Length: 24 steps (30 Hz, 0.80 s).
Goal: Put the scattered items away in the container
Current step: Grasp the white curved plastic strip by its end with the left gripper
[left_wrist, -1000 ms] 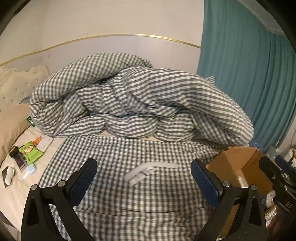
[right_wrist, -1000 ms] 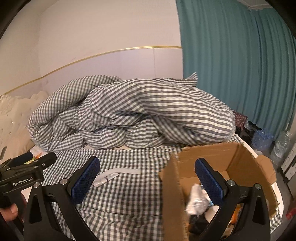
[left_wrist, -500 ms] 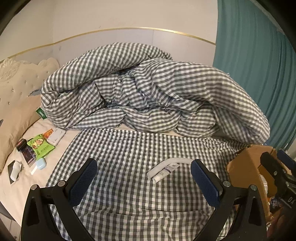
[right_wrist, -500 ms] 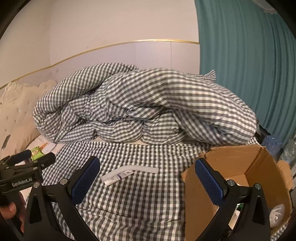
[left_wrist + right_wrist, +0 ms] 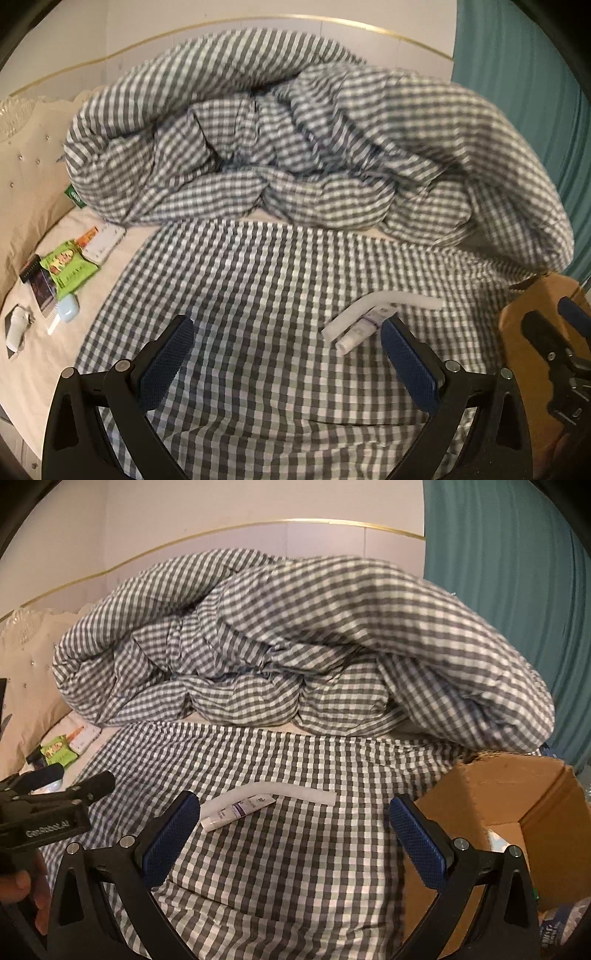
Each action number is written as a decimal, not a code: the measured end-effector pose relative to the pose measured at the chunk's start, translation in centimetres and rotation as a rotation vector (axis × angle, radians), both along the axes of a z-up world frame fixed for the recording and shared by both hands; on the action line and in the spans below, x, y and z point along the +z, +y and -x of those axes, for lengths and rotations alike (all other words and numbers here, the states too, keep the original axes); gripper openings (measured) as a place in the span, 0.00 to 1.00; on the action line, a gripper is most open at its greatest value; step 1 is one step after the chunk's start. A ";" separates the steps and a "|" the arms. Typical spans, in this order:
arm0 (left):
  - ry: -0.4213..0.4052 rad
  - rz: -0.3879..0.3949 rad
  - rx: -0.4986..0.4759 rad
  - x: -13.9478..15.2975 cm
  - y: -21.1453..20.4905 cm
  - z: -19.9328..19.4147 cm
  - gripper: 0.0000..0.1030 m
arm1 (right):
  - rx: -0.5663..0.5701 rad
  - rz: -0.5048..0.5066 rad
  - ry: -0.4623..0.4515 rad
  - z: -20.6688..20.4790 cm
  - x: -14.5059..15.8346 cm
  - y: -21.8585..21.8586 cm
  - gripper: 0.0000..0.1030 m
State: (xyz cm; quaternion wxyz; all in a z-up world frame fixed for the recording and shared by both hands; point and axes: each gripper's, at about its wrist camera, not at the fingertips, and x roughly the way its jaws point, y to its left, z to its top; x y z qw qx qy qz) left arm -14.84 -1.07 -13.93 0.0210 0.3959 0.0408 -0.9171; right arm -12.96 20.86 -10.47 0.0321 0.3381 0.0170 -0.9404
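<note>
Lying on the flat gingham sheet (image 5: 258, 280) in the middle of the bed, a small white tube (image 5: 364, 328) with a purple label rests against a bent white strip (image 5: 402, 298); in the right wrist view the same tube (image 5: 236, 809) and strip (image 5: 291, 792) sit together, the tube's cap end pointing toward the near left. Both lie just ahead of the left tool (image 5: 286, 352), whose blue pads stand wide apart with nothing between them; the tube is close beside its right-hand pad. The right tool (image 5: 291, 834) is likewise spread wide and empty, hovering above the sheet with the tube near its left-hand pad. The cardboard box (image 5: 517, 797) stands open at the bed's right edge, beside the right tool, with some pale items dimly visible inside; its brown flap (image 5: 532, 306) shows at the right of the left wrist view. Toward the bed's left edge, on the bare cream mattress cover, a cluster of small things lies scattered: a green packet (image 5: 68, 267), a white card-like box (image 5: 105, 243), a dark packet (image 5: 42, 288) and a pale blue case (image 5: 68, 308). A heaped gingham duvet (image 5: 295, 147) fills the far side, with a teal curtain (image 5: 517, 590) behind.
</note>
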 end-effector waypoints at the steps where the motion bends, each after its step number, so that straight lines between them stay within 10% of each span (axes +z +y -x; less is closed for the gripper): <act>1: -0.013 0.001 -0.003 -0.7 0.0 0.5 1.00 | 0.001 -0.001 -0.007 0.4 -0.4 -0.1 1.00; 24: -0.189 0.095 -0.175 -12.6 4.2 11.5 0.97 | -0.021 0.013 -0.129 6.1 -7.0 1.5 1.00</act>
